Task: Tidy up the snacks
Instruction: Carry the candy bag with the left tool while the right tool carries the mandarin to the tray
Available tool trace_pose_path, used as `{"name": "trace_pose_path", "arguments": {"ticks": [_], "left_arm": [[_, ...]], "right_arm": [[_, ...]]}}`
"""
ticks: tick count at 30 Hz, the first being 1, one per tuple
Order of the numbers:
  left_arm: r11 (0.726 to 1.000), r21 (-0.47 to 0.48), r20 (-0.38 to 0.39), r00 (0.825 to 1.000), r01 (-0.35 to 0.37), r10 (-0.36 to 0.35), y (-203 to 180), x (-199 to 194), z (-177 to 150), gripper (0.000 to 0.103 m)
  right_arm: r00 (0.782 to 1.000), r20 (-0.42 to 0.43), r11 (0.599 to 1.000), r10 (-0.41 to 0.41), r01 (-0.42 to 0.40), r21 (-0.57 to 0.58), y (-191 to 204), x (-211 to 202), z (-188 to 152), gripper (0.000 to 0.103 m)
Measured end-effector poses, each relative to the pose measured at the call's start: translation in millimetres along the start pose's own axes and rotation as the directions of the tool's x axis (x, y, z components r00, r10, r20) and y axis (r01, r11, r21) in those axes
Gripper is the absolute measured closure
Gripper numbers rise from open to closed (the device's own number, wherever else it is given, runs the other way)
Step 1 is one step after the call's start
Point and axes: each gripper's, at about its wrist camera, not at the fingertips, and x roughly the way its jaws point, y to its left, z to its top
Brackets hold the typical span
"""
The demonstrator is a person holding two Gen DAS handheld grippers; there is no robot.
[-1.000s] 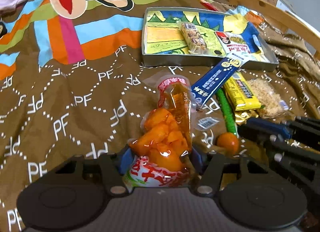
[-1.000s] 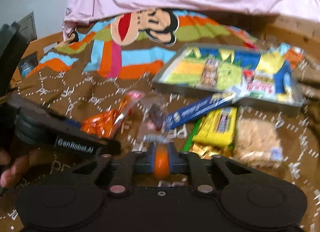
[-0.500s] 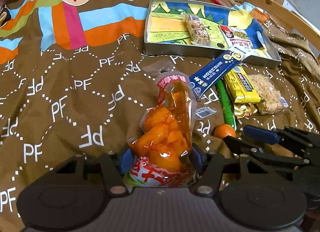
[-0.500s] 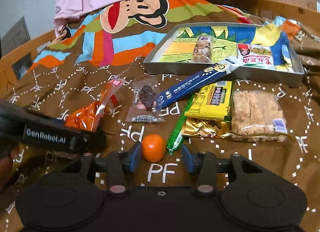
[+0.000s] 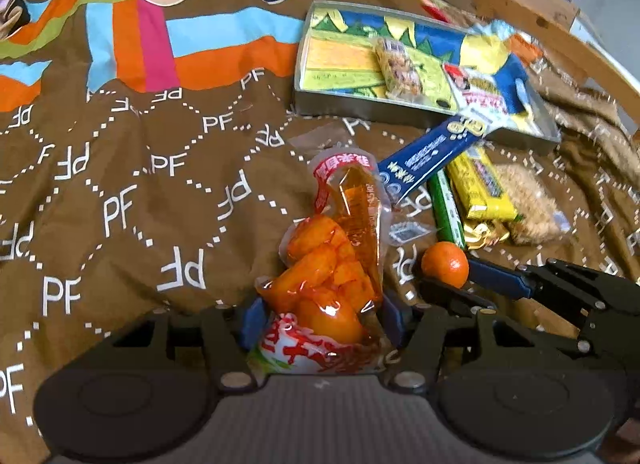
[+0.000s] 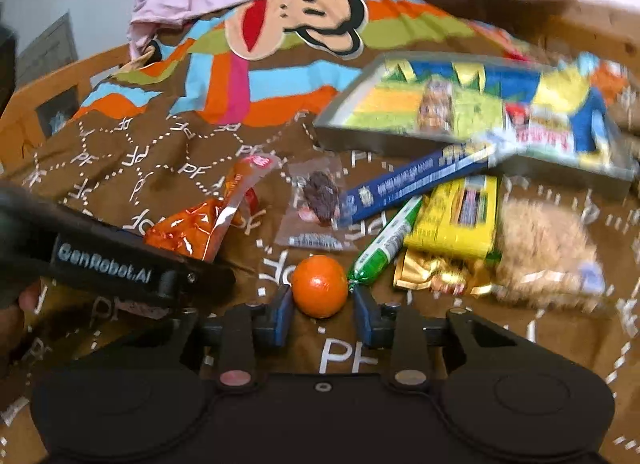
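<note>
Your right gripper (image 6: 322,318) straddles the small orange (image 6: 319,286) on the bedspread (image 6: 160,168).
Its jaws, just closing, stand beside the fruit, not visibly pressing; your left gripper (image 5: 320,322) clamps the orange snack bag (image 5: 328,276).

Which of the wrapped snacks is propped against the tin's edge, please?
The long blue packet: its far end rests on the tin, unlike the others lying flat.

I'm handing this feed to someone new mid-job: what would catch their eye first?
First, the packet of orange pickled pieces clamped in the left tool, close to its camera. Next, the small orange fruit on the brown bedspread, between the right tool fingers, which have just been closing. Beyond sits the bright printed tray holding two snack packs, with more packets heaped at its near edge.
</note>
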Motion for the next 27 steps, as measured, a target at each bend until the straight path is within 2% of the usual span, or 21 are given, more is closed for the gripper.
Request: {"name": "trace_pose_path", "arguments": {"ticks": [3, 4, 8, 15, 27], "left_arm": [[1.000, -0.007, 0.006, 1.000, 0.003, -0.003, 0, -5, -1, 0.041], [1.000, -0.016, 0.012, 1.000, 0.005, -0.005, 0, -7, -1, 0.042], [0.999, -0.036, 0.035, 0.999, 0.011, -0.010, 2, -15, -1, 0.042], [0.999, -0.051, 0.019, 1.000, -0.013, 0.014, 4, -14, -2, 0.042], [0.996, -0.084, 0.149, 0.989, 0.023, -0.010, 8, -28, 7, 0.042]], "right_arm": [[0.999, 0.047, 0.997, -0.025, 0.028, -0.072, 8, -10, 3, 0.070], [0.998, 0.060, 0.997, -0.025, 0.029, -0.073, 9, -13, 4, 0.075], [0.994, 0.103, 0.993, -0.043, 0.053, -0.103, 10, -23, 9, 0.075], [0.994, 0.093, 0.994, -0.056, 0.064, -0.087, 4, -22, 9, 0.075], [0.974, 0.201, 0.991, -0.103, 0.117, -0.060, -3, -36, 15, 0.075]]}}
